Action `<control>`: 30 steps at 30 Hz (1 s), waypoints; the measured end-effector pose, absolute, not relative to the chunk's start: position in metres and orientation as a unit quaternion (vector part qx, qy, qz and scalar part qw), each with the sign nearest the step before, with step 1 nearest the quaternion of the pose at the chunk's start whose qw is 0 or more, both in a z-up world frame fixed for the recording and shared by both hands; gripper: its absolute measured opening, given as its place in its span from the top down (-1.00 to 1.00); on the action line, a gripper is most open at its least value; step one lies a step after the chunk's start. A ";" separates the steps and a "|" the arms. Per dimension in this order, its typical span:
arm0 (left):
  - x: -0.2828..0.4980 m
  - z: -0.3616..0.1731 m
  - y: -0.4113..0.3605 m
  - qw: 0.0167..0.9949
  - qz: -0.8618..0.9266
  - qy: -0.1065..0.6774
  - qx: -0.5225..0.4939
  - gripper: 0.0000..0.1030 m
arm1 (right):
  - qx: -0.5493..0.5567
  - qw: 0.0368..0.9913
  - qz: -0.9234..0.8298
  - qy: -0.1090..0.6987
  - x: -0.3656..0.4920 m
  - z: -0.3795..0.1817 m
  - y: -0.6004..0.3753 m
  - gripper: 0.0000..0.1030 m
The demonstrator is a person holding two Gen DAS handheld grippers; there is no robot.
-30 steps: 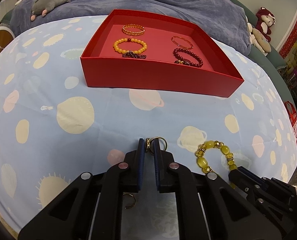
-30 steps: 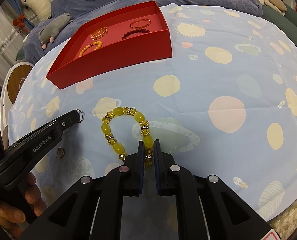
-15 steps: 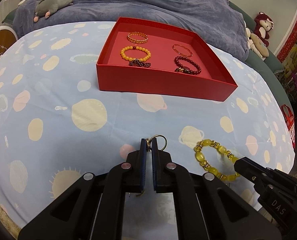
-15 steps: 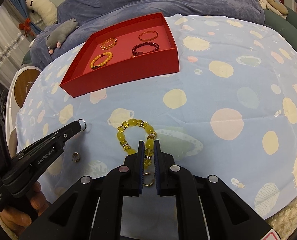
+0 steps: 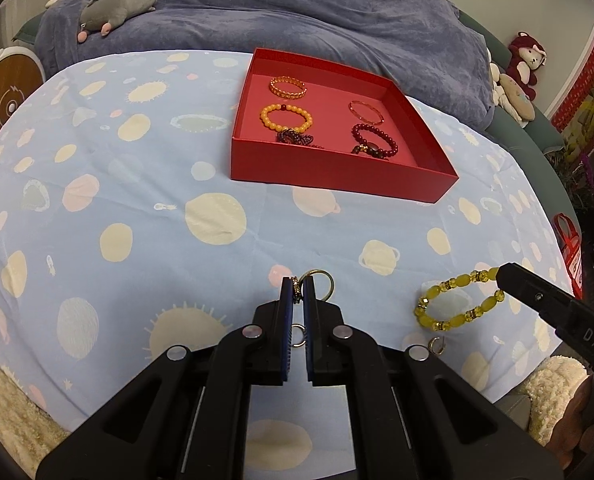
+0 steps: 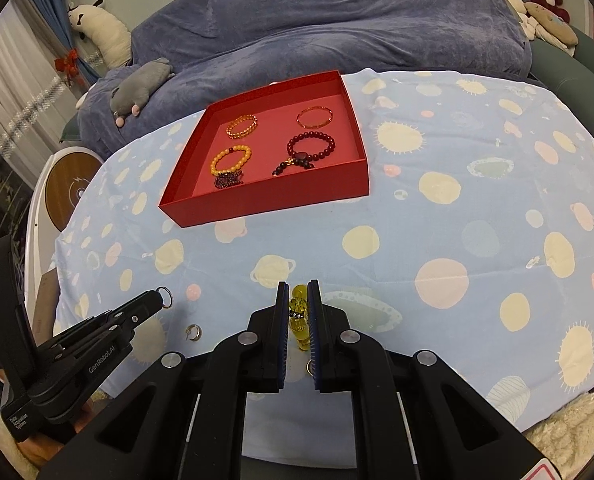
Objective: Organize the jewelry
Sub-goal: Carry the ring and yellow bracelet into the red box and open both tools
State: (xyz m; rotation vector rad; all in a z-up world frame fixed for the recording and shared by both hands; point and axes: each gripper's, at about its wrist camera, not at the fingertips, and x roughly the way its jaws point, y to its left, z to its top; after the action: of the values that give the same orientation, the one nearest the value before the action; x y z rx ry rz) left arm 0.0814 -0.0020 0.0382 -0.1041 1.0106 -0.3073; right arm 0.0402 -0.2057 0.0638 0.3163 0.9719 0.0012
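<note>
Both grippers have risen off the blue planet-print cloth [image 5: 137, 184]: our left gripper [image 5: 298, 292] clamps a gold hoop earring [image 5: 324, 282], our right gripper [image 6: 297, 304] a yellow glass-bead bracelet [image 6: 299, 312].

Grey plush mouse [image 5: 115, 4] on a blue-violet blanket [image 5: 317, 12], red plush bear [image 5: 527, 56] far right, planet-print cloth [image 5: 137, 208]

Tablecloth [image 5: 145, 184]: thin matt cloth, lightly creased
Red box [image 5: 337, 168]: matt card
Yellow bead bracelet [image 5: 453, 300]: glossy, translucent
Ring [image 5: 321, 280]: shiny metal
Blanket [image 6: 337, 28]: plush velvet
</note>
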 end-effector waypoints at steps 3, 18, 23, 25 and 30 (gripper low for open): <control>0.081 0.048 -0.002 0.864 -0.151 0.477 -0.049 0.91 | 0.145 0.876 0.001 0.460 0.041 0.072 -0.207 0.83; 0.123 0.096 -0.017 0.879 -0.174 0.443 -0.032 0.91 | 0.121 0.901 0.037 0.414 0.100 0.128 -0.203 0.83; 0.161 0.108 -0.031 0.887 -0.180 0.425 -0.020 0.91 | 0.109 0.908 0.052 0.402 0.147 0.139 -0.196 0.83; 0.179 0.110 -0.038 0.890 -0.178 0.419 -0.012 0.91 | 0.104 0.908 0.059 0.401 0.166 0.139 -0.192 0.83; 0.224 0.106 -0.051 0.894 -0.172 0.415 0.003 0.91 | 0.086 0.907 0.067 0.407 0.213 0.130 -0.184 0.82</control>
State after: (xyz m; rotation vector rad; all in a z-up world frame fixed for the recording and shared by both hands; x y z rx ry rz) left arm 0.2238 -0.0513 0.1060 0.0056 0.8606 -0.3563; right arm 0.2130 -0.1837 0.1297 0.1774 0.8403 0.1391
